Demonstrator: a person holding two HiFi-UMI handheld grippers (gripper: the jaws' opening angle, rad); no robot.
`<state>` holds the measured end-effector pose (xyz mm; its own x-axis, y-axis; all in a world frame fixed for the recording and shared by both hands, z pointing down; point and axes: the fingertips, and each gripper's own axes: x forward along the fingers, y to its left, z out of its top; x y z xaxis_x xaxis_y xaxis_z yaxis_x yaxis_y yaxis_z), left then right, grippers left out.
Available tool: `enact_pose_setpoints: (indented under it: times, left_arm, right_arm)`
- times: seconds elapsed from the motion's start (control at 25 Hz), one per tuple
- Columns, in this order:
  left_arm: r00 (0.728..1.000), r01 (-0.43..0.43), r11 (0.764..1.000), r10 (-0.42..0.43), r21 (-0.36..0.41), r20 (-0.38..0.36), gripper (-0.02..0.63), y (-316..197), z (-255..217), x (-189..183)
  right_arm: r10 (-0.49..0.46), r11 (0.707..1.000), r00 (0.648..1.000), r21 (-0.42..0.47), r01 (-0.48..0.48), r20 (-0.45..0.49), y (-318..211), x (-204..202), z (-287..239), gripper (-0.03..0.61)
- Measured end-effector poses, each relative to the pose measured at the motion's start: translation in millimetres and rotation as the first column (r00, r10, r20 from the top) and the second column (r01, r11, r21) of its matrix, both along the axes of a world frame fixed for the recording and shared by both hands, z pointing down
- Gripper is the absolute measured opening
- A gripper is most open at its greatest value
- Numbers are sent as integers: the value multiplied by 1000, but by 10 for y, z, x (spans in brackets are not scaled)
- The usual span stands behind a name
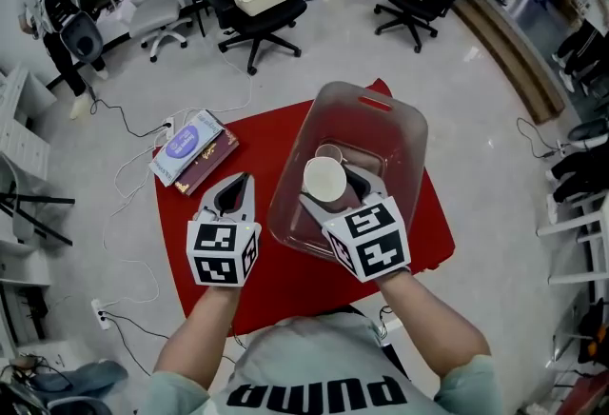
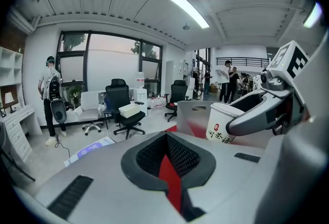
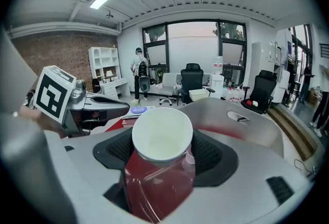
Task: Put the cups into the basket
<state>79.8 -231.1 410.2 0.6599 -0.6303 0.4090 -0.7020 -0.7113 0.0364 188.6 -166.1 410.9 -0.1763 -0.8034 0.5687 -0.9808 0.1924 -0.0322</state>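
Nearest the head camera, the person's forearms [image 1: 430,313] lead to both grippers. The right gripper [image 1: 335,187] clamps a white paper cup [image 1: 324,178], mouth up, over the translucent basket [image 1: 400,118] on the red mat [image 1: 190,232]. A second cup [image 1: 329,153] already sits inside; only this view shows it.

In the left gripper view, the left gripper [image 2: 165,138] has its jaws together on nothing, and the held cup's printed side shows.

The right gripper view shows the cup's empty inside, with the basket beneath. Let go from up here, I judge, the light cup could tip or knock its neighbour.

A white cup [image 1: 324,179], a translucent grey basket [image 1: 402,129], a red cloth [image 1: 273,135].
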Motion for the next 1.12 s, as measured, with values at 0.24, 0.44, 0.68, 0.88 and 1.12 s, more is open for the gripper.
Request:
enact_pose_setpoints:
  times: [0.24,0.44,0.68,0.88,1.12]
  left_arm:
    - [1000,-9,1000,10,-25,11,6,-163,154,113]
    - [1000,-22,998,23,-51,18,5,-228,323,194]
    - [1000,-18,997,19,-74,22,6,-393,493,169]
    - [999,-16,996,20,-90,43,6,-485,659,141]
    - [997,-39,993,46,-111,58,6,-566,871,221]
  right_arm:
    - [13,1000,1000,-23,-13,-7,-135,99,236,348]
    - [23,999,1000,-45,-23,-11,-224,193,414,348]
    - [3,998,1000,-61,-4,-30,-310,211,622,348]
    - [-52,995,998,-84,49,-33,-358,122,851,348]
    - [-99,982,995,-163,93,-31,-337,89,1125,348]
